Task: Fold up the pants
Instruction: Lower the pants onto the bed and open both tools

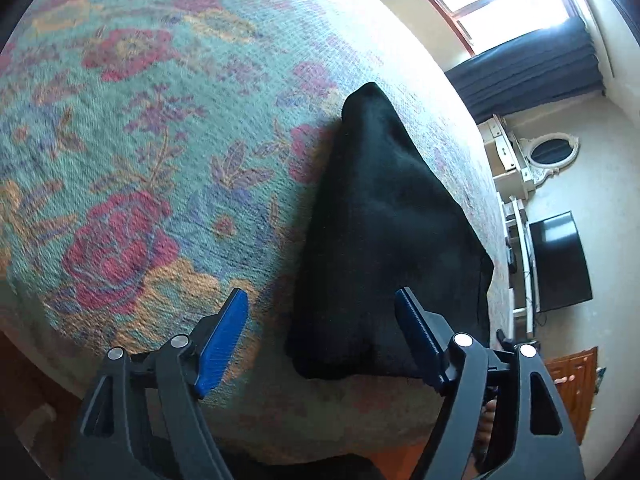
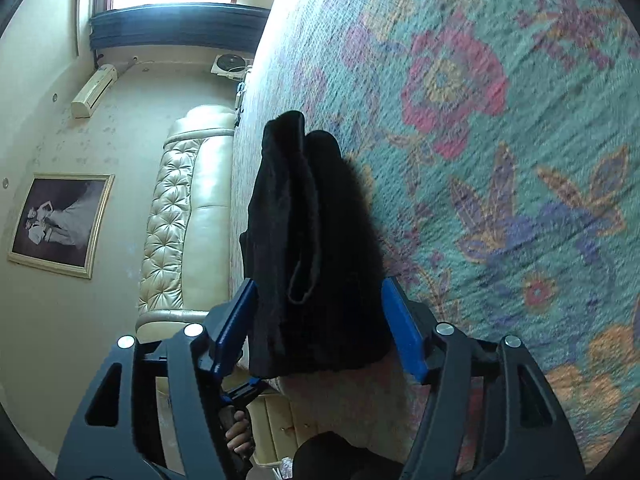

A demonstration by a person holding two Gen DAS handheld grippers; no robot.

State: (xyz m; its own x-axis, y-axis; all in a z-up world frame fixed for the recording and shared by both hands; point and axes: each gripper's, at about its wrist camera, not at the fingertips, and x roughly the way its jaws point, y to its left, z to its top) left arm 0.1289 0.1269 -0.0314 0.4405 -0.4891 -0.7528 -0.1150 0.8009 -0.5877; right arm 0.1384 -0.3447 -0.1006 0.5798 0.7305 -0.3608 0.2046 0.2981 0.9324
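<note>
Black pants (image 1: 384, 240) lie folded in a narrow bundle on the floral bedspread (image 1: 140, 140), near the bed's edge. My left gripper (image 1: 322, 340) is open, its blue pads (image 1: 224, 340) spread on either side of the bundle's near end, above it. In the right wrist view the pants (image 2: 312, 248) show a folded layer with a seam edge. My right gripper (image 2: 316, 328) is open, its blue pads (image 2: 404, 332) standing wide on both sides of the near end of the pants. Neither gripper holds cloth.
The bedspread (image 2: 500, 160) stretches wide beside the pants. A tufted cream headboard (image 2: 180, 220) and a framed picture (image 2: 60, 224) are past the bed's edge. A television (image 1: 560, 260), a white dresser with oval mirror (image 1: 548, 152) and a curtained window (image 1: 520, 20) stand on the other side.
</note>
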